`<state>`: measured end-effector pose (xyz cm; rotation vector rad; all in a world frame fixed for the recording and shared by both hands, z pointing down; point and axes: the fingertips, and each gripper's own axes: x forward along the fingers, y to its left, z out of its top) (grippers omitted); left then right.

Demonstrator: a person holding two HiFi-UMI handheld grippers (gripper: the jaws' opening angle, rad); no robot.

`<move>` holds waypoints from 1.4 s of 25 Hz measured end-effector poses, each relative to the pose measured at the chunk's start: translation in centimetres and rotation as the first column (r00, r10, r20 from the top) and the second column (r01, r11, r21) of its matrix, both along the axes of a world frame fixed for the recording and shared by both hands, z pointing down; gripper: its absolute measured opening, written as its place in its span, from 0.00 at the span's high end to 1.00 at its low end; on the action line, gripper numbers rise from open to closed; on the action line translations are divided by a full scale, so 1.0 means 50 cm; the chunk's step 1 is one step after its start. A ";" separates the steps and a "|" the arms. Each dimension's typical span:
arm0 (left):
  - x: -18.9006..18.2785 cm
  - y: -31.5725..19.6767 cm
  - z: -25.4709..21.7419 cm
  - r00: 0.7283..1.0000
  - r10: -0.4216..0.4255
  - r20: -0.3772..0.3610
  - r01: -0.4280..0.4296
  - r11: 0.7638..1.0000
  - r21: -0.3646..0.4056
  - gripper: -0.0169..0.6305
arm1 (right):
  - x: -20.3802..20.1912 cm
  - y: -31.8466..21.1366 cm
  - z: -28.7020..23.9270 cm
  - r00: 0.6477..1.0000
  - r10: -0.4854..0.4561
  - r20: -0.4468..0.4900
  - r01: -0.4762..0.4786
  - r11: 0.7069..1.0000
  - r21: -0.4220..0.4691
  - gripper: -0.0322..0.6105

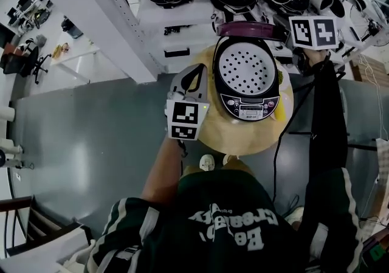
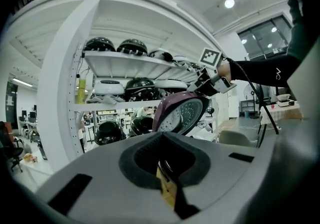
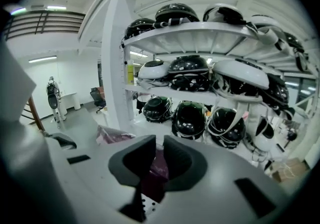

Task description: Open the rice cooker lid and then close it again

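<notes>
Maroon is what fills the slot of the right gripper (image 3: 159, 159). Its pads look pinched onto the top rim of the lid (image 1: 249, 74), so it's gripping, not hovering. The left gripper (image 1: 193, 78) has its jaws closed with nothing in them, parked over the left edge of the table (image 1: 219, 139), just beside the rice cooker (image 1: 250, 107) but not touching it as far as anyone can tell.

The cooker sits toward the far edge of the round tan table, lid standing upright on its hinge with the dotted inner plate facing the person. Behind it is a shelf (image 3: 200, 99) full of helmets.

So the opening half looks done, and this is the start of closing. The next move probably calls for swinging the rim forward and down along the hinge arc, then pressing until it latches. The left gripper may need to brace the body so the cooker doesn't skid.
</notes>
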<state>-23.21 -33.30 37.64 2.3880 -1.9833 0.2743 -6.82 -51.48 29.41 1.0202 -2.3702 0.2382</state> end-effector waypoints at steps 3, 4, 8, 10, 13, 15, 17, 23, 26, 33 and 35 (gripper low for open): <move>0.005 0.015 0.001 1.000 0.015 0.002 -0.015 1.000 -0.001 0.98 | 0.014 0.048 0.041 1.000 -0.009 -0.020 0.008 0.999 -0.039 0.87; 0.006 0.019 0.001 1.000 0.020 0.002 -0.020 1.000 -0.001 0.98 | 0.018 0.064 0.056 1.000 -0.011 -0.027 0.010 0.999 -0.049 0.87; 0.014 0.030 0.002 0.999 0.035 0.001 -0.035 0.999 0.001 0.98 | 0.033 0.118 0.114 0.999 -0.013 -0.043 0.010 0.997 -0.071 0.87; 0.017 0.035 0.004 0.999 0.041 0.003 -0.041 0.999 -0.001 0.98 | 0.040 0.141 0.139 1.000 -0.002 -0.021 0.000 0.996 -0.086 0.87; 0.019 0.042 0.006 0.999 0.046 0.005 -0.046 0.999 -0.005 0.98 | 0.048 0.171 0.174 1.000 0.020 0.012 -0.018 0.993 -0.116 0.87; 0.021 0.044 0.007 0.999 0.049 0.005 -0.049 0.999 -0.005 0.98 | 0.050 0.186 0.192 0.999 0.031 0.024 -0.028 0.991 -0.130 0.88; 0.023 0.045 0.007 0.999 0.052 0.004 -0.052 0.999 -0.006 0.98 | 0.052 0.198 0.209 0.999 0.036 0.021 -0.032 0.989 -0.141 0.90; 0.037 0.044 0.011 0.998 0.067 0.001 -0.067 0.998 -0.011 0.98 | 0.057 0.226 0.264 0.999 0.041 0.013 -0.038 0.982 -0.184 0.91; 0.035 0.042 0.012 0.998 0.066 -0.006 -0.066 0.998 -0.016 0.98 | 0.056 0.233 0.282 0.999 0.044 0.021 -0.039 0.978 -0.206 0.91; 0.037 0.036 0.021 0.998 0.063 -0.011 -0.063 0.998 -0.020 0.98 | 0.061 0.249 0.338 0.999 0.041 -0.008 -0.042 0.968 -0.247 0.91; 0.036 0.035 0.026 0.998 0.060 -0.012 -0.061 0.998 -0.022 0.98 | 0.064 0.250 0.347 0.999 0.047 -0.015 -0.050 0.968 -0.248 0.91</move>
